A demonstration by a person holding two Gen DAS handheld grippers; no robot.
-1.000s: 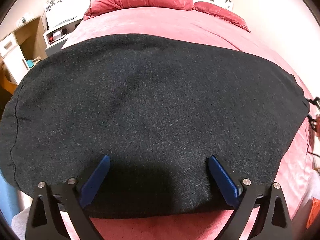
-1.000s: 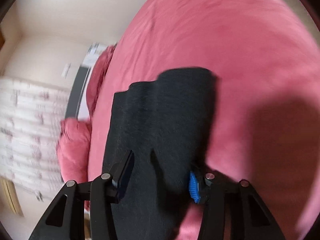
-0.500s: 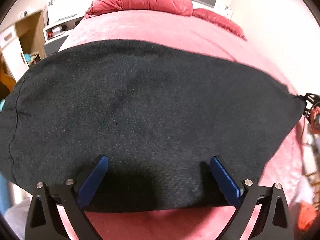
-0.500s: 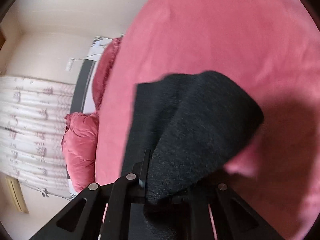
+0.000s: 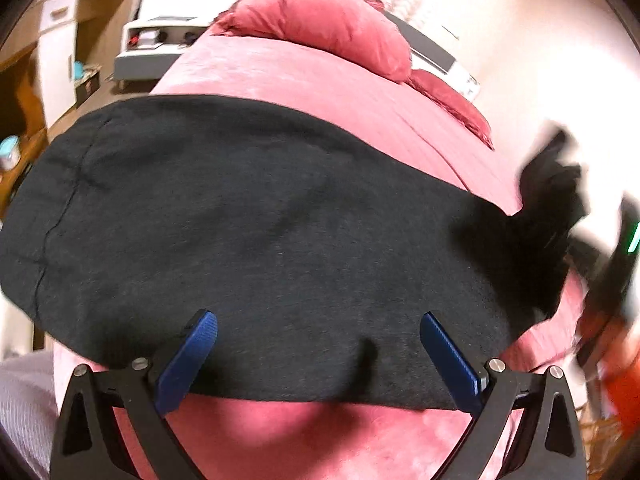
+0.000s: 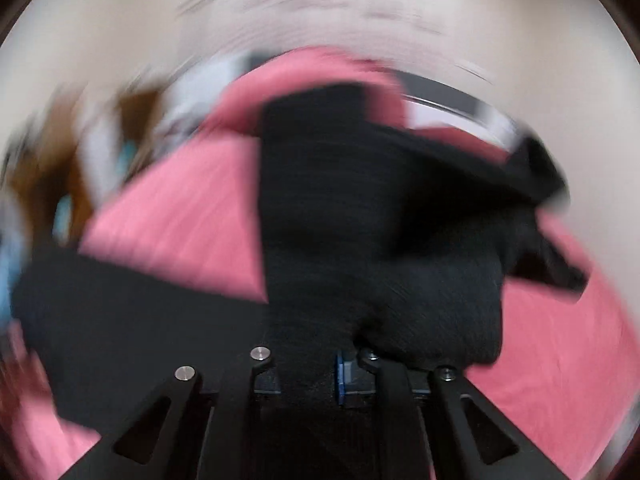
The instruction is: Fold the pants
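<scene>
The black pants (image 5: 248,216) lie spread flat across the pink bed. My left gripper (image 5: 318,344) is open, its blue-padded fingers (image 5: 188,360) resting over the near edge of the cloth, holding nothing. At the right edge of the left wrist view the pants' end (image 5: 548,200) is lifted off the bed, blurred. My right gripper (image 6: 306,372) is shut on that end of the pants (image 6: 340,220), which hangs bunched in front of its camera. The right wrist view is heavily blurred.
The pink bed (image 5: 360,440) fills the near ground. A pink pillow (image 5: 320,28) lies at the head. A white nightstand (image 5: 160,36) and wooden shelves (image 5: 24,92) stand at the left. An orange object (image 5: 624,392) is at the far right.
My right gripper has closed on the pants' end, lifted it and swung round fast, blurring its view. The left gripper has stayed open, and its view has tilted and shifted a little.
</scene>
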